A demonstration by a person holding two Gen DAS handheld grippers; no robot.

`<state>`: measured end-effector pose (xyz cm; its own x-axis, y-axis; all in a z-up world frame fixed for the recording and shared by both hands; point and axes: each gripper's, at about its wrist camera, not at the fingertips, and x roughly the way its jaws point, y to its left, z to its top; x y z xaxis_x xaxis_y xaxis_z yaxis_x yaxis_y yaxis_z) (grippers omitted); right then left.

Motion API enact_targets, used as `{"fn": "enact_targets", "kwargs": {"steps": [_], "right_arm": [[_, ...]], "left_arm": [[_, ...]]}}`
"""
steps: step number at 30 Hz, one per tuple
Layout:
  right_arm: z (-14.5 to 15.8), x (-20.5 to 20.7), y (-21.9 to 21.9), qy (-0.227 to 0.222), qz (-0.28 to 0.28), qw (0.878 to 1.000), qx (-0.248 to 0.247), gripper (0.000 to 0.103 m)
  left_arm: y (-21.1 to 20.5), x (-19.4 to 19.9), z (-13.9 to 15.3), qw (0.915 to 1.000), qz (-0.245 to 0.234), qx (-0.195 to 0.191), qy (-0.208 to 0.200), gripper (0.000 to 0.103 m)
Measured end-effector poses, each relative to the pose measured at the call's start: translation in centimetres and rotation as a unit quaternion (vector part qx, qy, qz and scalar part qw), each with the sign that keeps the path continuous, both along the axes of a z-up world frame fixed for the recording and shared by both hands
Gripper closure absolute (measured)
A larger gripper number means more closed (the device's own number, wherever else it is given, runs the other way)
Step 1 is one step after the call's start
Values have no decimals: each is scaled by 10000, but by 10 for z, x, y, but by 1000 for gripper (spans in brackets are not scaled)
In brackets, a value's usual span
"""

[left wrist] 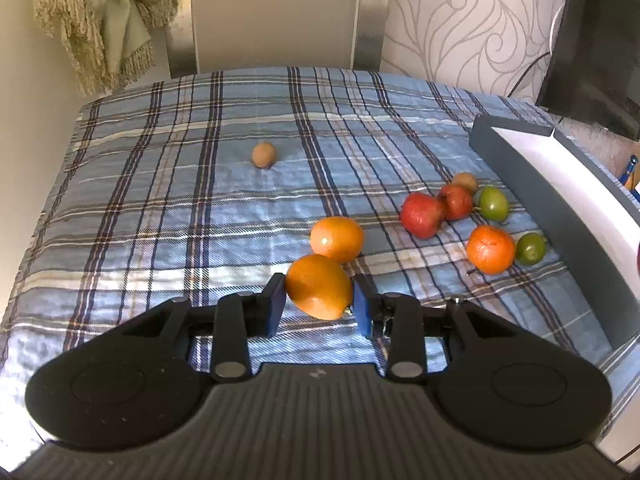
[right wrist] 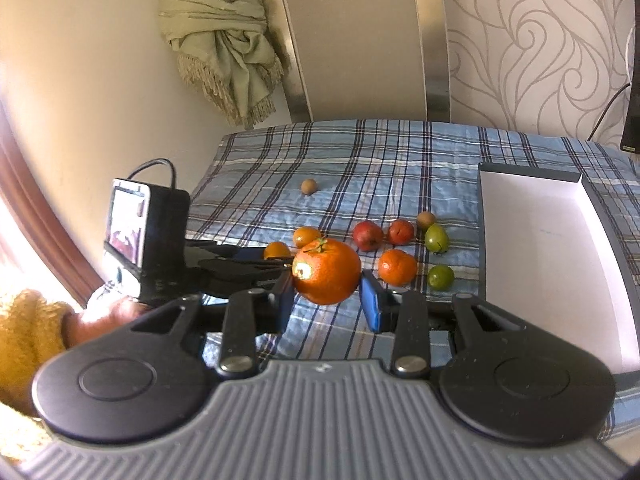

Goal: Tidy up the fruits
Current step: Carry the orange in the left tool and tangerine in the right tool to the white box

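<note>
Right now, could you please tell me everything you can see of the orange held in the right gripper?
The orange is round, deep orange, with a dimpled glossy rind and a bright glare spot on its left. A small green stem with a leaf bit sits on top, so it is roughly upright. It is pinched between the right gripper's two blue pads, apparently lifted above the plaid cloth, touching nothing else.

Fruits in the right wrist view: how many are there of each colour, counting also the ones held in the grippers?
Orange fruits: 4
Red fruits: 2
Green fruits: 2
Brown fruits: 2
Total: 10
</note>
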<state>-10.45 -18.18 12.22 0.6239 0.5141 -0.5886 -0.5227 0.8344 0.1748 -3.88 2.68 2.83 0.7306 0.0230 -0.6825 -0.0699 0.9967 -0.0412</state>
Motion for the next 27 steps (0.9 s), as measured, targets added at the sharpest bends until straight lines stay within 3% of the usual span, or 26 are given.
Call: {"fn": "enact_targets", "kwargs": {"steps": [13,27], "right_arm": [[-3,0,-18,-32,70,9998,200,65],[2,0,-54,-144,-61,9992,376,65]], "left_arm": [[-26,-7,27,9999,63,33,-135,62],[-72,1,47,9993,-252,64,-267,62]]}}
